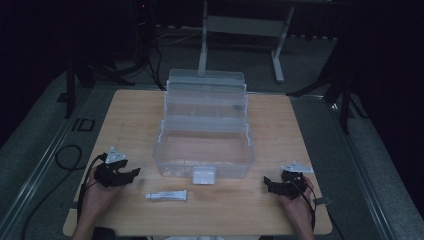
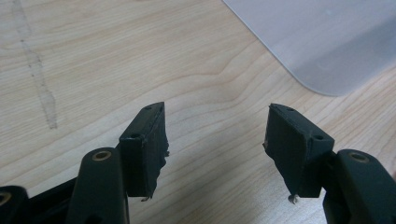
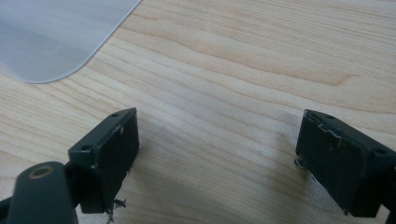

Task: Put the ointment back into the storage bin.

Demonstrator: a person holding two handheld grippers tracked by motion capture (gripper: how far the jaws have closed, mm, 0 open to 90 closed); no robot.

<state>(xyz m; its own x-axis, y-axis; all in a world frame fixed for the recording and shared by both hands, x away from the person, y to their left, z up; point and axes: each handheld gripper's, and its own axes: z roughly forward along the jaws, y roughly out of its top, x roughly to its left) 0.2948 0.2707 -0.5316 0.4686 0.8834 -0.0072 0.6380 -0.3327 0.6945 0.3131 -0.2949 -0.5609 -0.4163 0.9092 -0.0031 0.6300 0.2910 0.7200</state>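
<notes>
A clear plastic tiered organiser box stands open in the middle of the wooden table, its trays stepped back and a white latch at its front. A small white tube lies in front of the box, left of the latch. My left gripper rests near the front left, held by a hand, open with nothing between the jaws. My right gripper sits at the front right, also open over bare wood. A corner of the box appears in both gripper views.
Bare wood lies on both sides of the box. Cables trail off the table's left edge onto the grey floor. A white desk frame stands beyond the table's far edge.
</notes>
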